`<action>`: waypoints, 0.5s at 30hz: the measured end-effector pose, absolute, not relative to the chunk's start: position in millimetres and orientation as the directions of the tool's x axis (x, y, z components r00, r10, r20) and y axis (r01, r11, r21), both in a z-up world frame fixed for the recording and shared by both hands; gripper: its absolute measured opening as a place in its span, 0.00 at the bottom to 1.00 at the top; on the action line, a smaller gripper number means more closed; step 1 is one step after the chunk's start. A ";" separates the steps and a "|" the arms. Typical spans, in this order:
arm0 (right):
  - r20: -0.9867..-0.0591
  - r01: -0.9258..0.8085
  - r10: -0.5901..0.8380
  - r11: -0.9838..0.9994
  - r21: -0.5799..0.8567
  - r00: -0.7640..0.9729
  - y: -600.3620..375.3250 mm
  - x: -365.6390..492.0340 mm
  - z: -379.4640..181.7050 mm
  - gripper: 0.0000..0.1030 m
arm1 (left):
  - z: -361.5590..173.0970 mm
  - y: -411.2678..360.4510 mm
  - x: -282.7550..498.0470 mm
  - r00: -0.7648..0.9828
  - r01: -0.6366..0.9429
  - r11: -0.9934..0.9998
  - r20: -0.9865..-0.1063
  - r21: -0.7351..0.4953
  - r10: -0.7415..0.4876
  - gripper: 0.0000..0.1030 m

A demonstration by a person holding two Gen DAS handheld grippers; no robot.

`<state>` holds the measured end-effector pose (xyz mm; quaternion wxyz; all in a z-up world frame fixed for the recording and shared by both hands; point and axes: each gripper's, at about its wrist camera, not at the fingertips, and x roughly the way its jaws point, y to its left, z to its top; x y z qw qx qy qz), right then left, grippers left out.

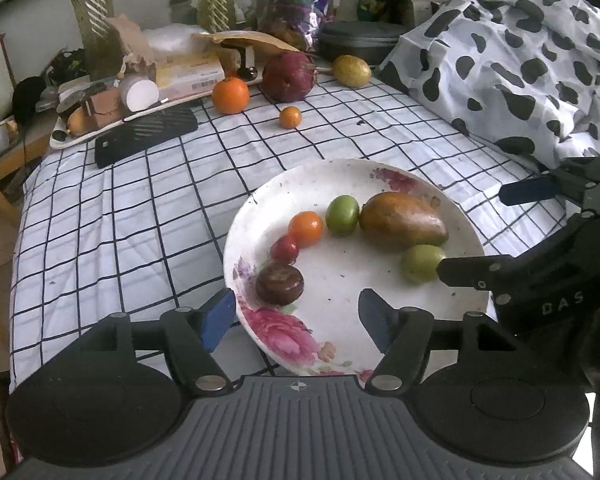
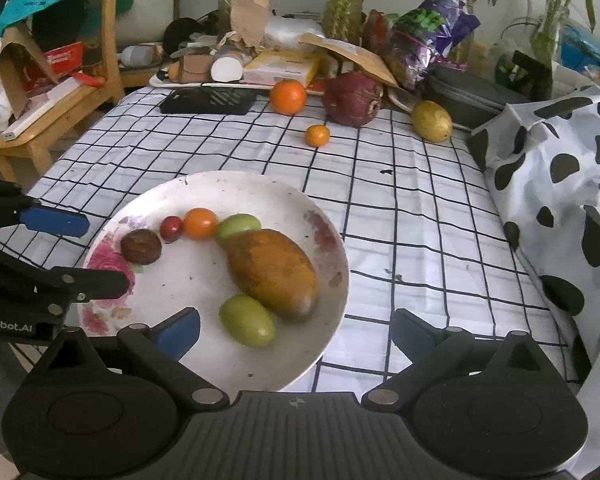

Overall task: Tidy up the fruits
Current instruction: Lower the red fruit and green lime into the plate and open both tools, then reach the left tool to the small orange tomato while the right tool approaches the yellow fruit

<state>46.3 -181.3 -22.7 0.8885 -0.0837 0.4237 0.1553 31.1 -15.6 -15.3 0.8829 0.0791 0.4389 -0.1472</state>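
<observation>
The left gripper (image 1: 296, 316) stands with its blue-padded fingers spread wide and nothing between them, straddling the near rim of the round white plate with pink floral print (image 1: 380, 172), which rests on the white tablecloth with a black grid pattern (image 1: 120, 216). The right gripper (image 2: 296, 330) is likewise spread wide and holds nothing; its left finger hangs over the plate's near edge beside the near oval green fruit (image 2: 247, 320), and its right finger sits over the cloth just off the plate. On the plate, that green fruit touches the large oblong brown-orange mango (image 2: 274, 274), and a second green fruit (image 2: 238, 225) lies against the mango's far end. Curving away to the left in a touching row are a small round orange fruit (image 2: 200, 223), a small dark red fruit (image 2: 171, 229) and a round dark brown fruit (image 2: 141, 246) (this last one lies next to the printed pink flower). Farther back, well apart from the plate, a tiny orange fruit (image 2: 317, 135) lies alone on the cloth. Beyond it, in a loose line near the table's far edge, are a larger round orange (image 2: 287, 97), a big dark red dragon fruit (image 2: 353, 99) and a yellow-green oval fruit (image 2: 432, 121). A black rectangular ribbed object (image 2: 208, 101) lies left of the orange. A black-spotted white cloth (image 2: 560, 184) is heaped along the right side.
</observation>
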 end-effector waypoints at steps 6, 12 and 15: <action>-0.772 -0.319 0.197 0.948 -0.008 0.605 -186.1 48.4 -21.1 0.98 | -12.4 -10.8 31.5 0.615 0.291 0.957 -0.769 0.015 -0.175 0.74; -0.769 -0.305 0.190 0.952 -0.007 0.611 -187.9 49.6 -20.5 0.98 | -10.6 -10.9 33.2 0.638 0.266 0.963 -0.756 0.033 -0.151 0.74; -0.767 -0.302 0.189 0.953 -0.006 0.613 -188.4 49.7 -20.3 1.00 | -8.1 -11.4 34.1 0.643 0.263 0.964 -0.753 0.045 -0.141 0.74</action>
